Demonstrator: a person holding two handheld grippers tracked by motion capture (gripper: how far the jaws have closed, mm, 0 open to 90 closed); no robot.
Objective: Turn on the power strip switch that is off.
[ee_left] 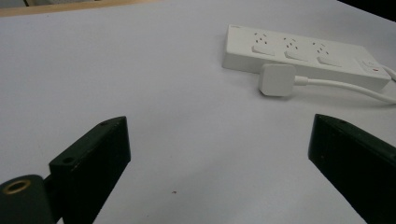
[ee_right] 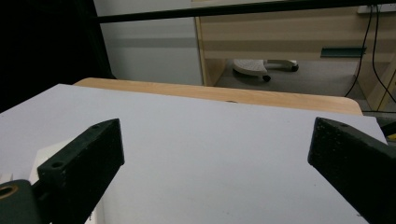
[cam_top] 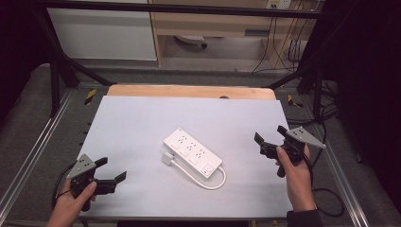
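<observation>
White on pale grey
White power strip (cam_top: 193,151), white plug (cam_top: 168,158), black gripper jaws, pale grey table (cam_top: 142,123), wooden far edge.

One white power strip (cam_top: 192,151) with three socket groups and one switch; one white plug (cam_top: 168,158) on one cable (cam_top: 203,181). Two grippers: left gripper (cam_top: 111,172), right gripper (cam_top: 270,136). One table (cam_top: 137,123).

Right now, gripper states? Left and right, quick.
Left gripper: open, holding nothing, near the table's front left, short of the power strip.
Right gripper: open, holding nothing, at the table's right edge.
</observation>
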